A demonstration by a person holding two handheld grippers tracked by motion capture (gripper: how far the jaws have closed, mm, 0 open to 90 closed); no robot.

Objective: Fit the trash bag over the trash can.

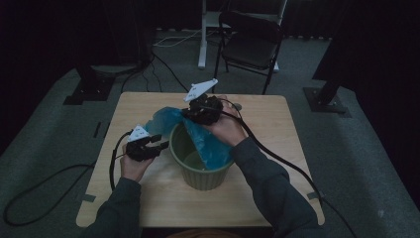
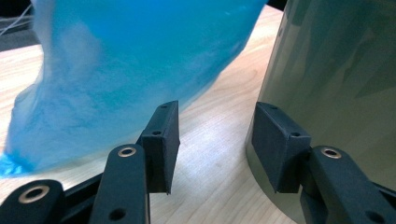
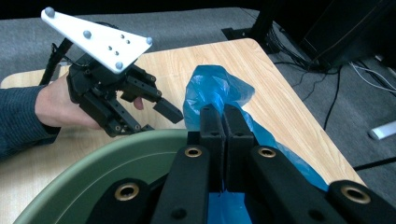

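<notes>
Over the round green plastic bin [image 1: 200,163], right gripper [image 3: 223,122] clamped on thin blue plastic bag [image 1: 205,141], left gripper [image 2: 212,140] gaped empty beside it.

No text, label, brand, number or sign can be read in any of the views. The blue plastic bag [image 1: 208,141], the green bucket [image 1: 200,173] and the wooden tabletop [image 1: 277,129] carry no print, and the white three-cornered plate [image 3: 95,39] in the upper left of the right gripper view bears only round studs and small holes.
</notes>
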